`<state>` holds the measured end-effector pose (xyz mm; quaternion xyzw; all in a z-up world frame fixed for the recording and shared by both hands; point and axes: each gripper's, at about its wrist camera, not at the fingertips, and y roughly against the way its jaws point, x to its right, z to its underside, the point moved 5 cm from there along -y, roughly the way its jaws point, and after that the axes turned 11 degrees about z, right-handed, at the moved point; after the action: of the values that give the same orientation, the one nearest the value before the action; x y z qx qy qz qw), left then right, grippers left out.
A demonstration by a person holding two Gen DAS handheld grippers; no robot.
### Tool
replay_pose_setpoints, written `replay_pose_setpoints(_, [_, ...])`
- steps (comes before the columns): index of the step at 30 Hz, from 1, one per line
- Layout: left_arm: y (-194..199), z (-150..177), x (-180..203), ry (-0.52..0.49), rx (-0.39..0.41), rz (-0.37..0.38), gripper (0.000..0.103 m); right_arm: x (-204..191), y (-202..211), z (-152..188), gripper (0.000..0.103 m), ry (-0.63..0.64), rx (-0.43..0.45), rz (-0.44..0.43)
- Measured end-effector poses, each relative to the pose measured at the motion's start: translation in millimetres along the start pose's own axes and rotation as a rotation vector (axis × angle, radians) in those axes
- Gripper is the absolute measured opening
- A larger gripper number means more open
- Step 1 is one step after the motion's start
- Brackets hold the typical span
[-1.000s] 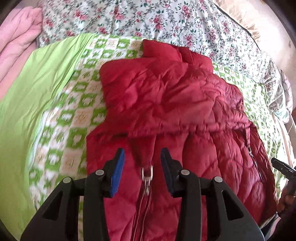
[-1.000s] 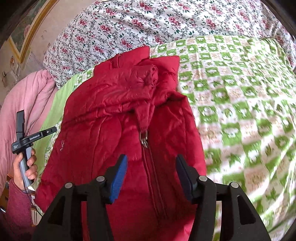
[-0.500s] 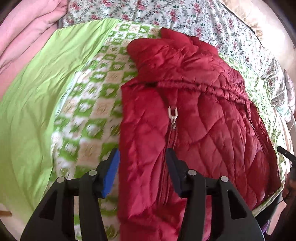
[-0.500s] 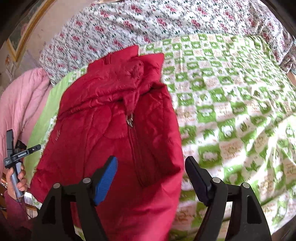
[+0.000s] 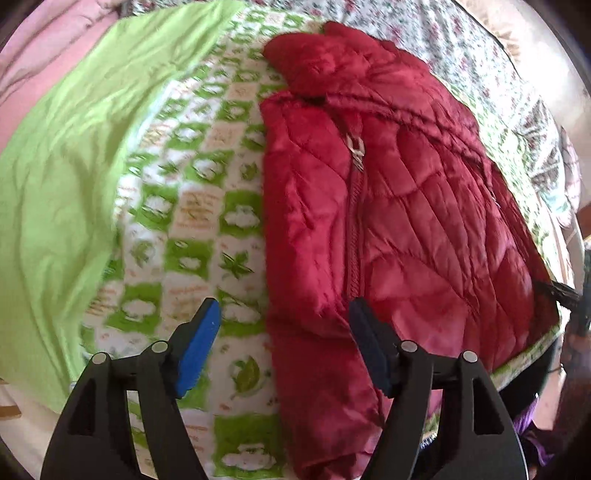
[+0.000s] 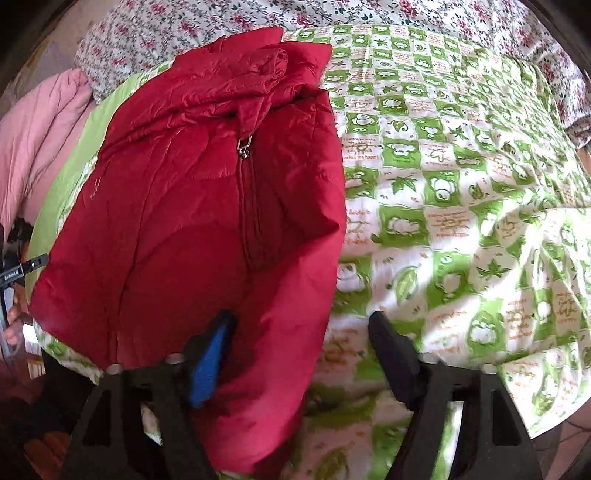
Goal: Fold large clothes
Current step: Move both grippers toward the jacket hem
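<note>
A: Nearest? Left gripper gaping wide, nothing held; right gripper likewise, both straddling opposite hem edges of the jacket.

B: Beyond: red quilted jacket lies zipped on the green-checked bedspread; floral sheet farthest.

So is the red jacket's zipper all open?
No, the red jacket is zipped shut, with the silver zipper pull sitting up near the collar in the right wrist view.
</note>
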<state>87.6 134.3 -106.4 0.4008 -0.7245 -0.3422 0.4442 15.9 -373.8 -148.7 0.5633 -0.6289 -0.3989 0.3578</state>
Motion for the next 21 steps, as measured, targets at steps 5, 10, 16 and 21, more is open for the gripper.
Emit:
replay_pose_setpoints(5, [-16.0,9.2,9.7,-0.027,-0.056,0.014,0.071,3.2,7.6,8.6,0.024,0.033,-0.022,-0.043])
replay_pose_setpoints(10, [-23.6,17.2,17.2,-0.062,-0.089,0.035,0.072,6.8,12.4,10.0,0.032,0.005,-0.032,-0.112])
replay_pose_setpoints(16, [-25.8,20.9,25.9,-0.091,-0.108,0.053,0.072,-7.7,7.5,18.2,0.061,0.019,-0.064,-0.189])
replay_pose_setpoints(21, [-31.7,26.5,39.9,-0.155,-0.138,0.062,0.072,-14.1,-2.9,24.4,0.062,0.018,-0.093,-0.218])
